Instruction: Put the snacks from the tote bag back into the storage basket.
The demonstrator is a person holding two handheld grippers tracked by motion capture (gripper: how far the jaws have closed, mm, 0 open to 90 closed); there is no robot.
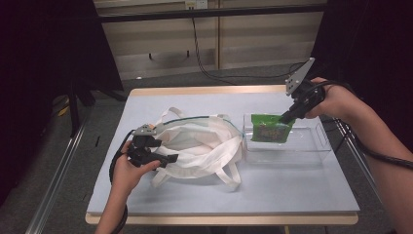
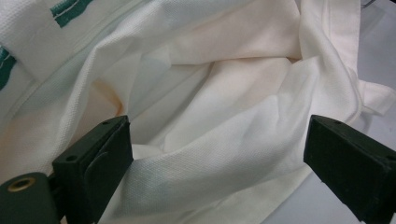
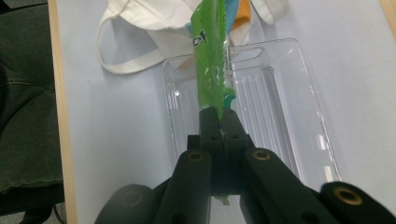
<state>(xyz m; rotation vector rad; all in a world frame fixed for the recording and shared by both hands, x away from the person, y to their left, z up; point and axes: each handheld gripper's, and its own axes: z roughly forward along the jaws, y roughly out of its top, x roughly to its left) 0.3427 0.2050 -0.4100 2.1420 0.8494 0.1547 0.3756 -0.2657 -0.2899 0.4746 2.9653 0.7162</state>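
A pale grey-blue table [image 1: 292, 190] with a light wooden edge stands in front of the person, whose forearms come in from the near side. Beyond the table there is grey floor, a pale wall and a black cable trailing across it.

The largest thing on the table is a white cloth tote bag [image 1: 204, 146] with a green trim line, lying crumpled on the left half, its handles looping out toward the near edge and the far side. In the left gripper view, the bag [image 2: 210, 107] shows as folds of white woven fabric.

To the right of the bag, just beside it, sits a clear plastic tray [image 1: 311, 146], rectangular with low walls. In the right gripper view, the tray [image 3: 289, 112] shows a ribbed floor and a handle slot at its far end.

The left gripper [image 1: 165, 158] rests low at the bag's left edge, held in the person's left hand [image 1: 129, 170]. Its jaws stand wide apart, with bag fabric lying between them; the pads do not press on it.

The right gripper [image 1: 284, 118], in the person's right hand [image 1: 336, 100], points down and leftward over the tray. Its jaws are pinched tight on the top edge of a green snack packet [image 1: 270, 129]. The packet hangs from the jaws with its lower part inside the tray's left end. In the right gripper view, the packet [image 3: 210, 70] appears edge-on, stretching away from the clamped jaws above the tray.
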